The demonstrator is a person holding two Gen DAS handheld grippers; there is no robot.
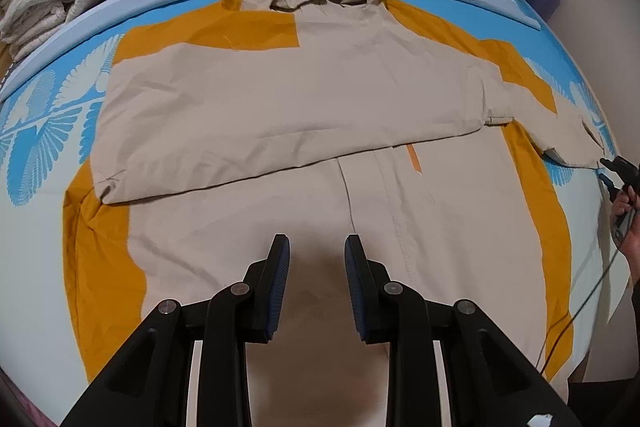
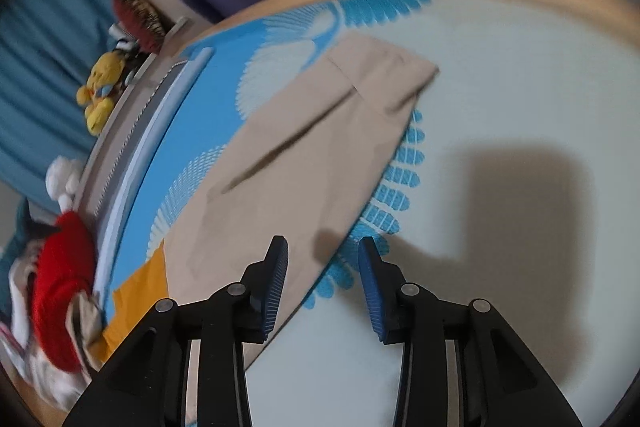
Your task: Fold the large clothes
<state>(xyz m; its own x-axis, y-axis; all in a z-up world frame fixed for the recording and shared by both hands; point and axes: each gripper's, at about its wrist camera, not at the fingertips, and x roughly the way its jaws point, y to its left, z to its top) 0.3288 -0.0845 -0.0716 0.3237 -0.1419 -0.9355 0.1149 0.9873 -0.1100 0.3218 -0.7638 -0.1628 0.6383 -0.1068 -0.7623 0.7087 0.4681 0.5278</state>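
Two grippers are open and hold nothing: your left gripper [image 1: 316, 247] is over the tan jacket [image 1: 320, 99] lying flat on the bed [image 1: 36, 131]. Your right gripper [image 2: 323, 251] is over its sleeve [image 2: 320, 155].

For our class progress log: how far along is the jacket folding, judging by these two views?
Done: one sleeve lies folded across the jacket chest. In hand: nothing is gripped; the left gripper hovers open over the hem, and the right gripper is open by the other sleeve, which lies stretched out on the bed. Left: fold that sleeve, then the body.
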